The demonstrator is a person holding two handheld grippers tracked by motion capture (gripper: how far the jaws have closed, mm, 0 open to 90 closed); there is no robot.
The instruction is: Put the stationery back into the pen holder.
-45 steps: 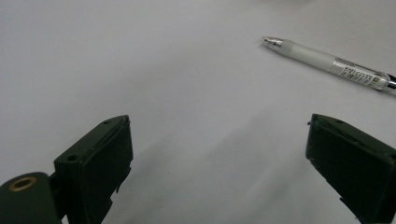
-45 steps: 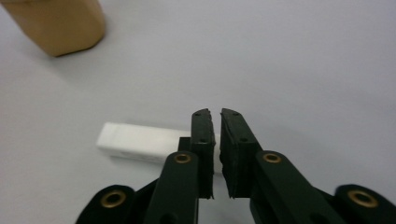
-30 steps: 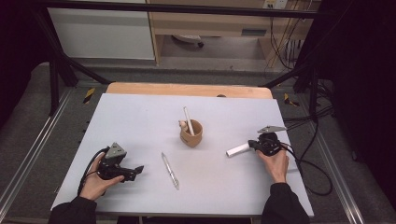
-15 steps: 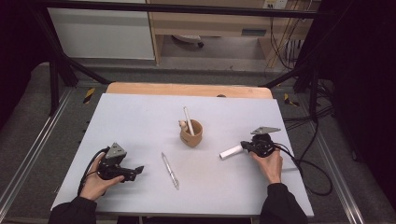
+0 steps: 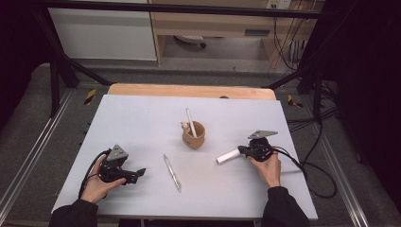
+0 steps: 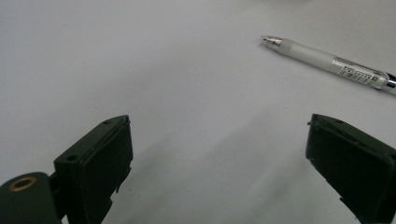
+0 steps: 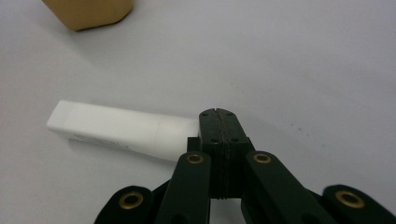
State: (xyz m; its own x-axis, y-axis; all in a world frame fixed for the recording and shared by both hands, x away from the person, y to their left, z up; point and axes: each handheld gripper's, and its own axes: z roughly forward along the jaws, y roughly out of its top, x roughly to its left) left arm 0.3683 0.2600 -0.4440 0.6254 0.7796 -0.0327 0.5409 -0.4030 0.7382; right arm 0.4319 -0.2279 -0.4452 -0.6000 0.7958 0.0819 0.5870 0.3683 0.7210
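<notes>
Between the clenched jaws of the right gripper [image 7: 217,122], one end of the white tube [image 7: 116,131], its body off leftward.

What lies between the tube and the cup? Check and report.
Nothing visible. Only bare table separates the tube from the cup. The loose pen lies off that line, nearer the person.
</notes>
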